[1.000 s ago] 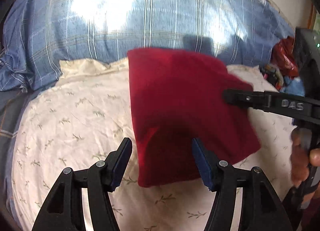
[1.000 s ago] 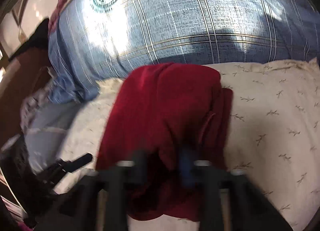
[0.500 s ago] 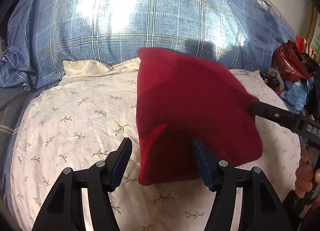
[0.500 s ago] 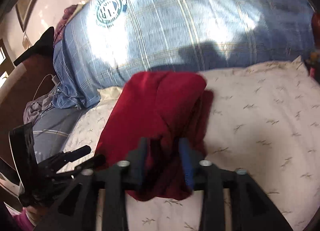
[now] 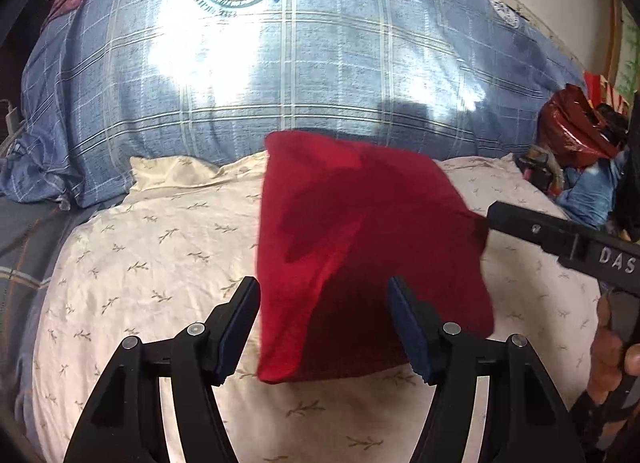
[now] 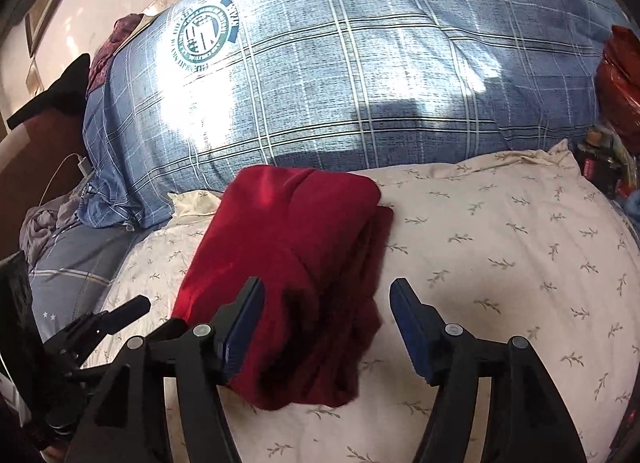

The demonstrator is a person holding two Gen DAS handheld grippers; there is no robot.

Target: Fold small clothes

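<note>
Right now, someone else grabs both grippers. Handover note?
Left hand-held gripper: open, holding nothing, poised over the near edge of the red garment.
Right hand-held gripper: open, holding nothing, at the garment's right side.
The red garment lies folded in a compact, roughly square bundle on the cream leaf-print pillow, in front of the blue plaid pillow.
Done: the folds appear complete; layers are stacked, the right edge slightly uneven.
Left: tidy that edge if wanted, then back both grippers away. No other small clothes to fold are clearly in view.
</note>
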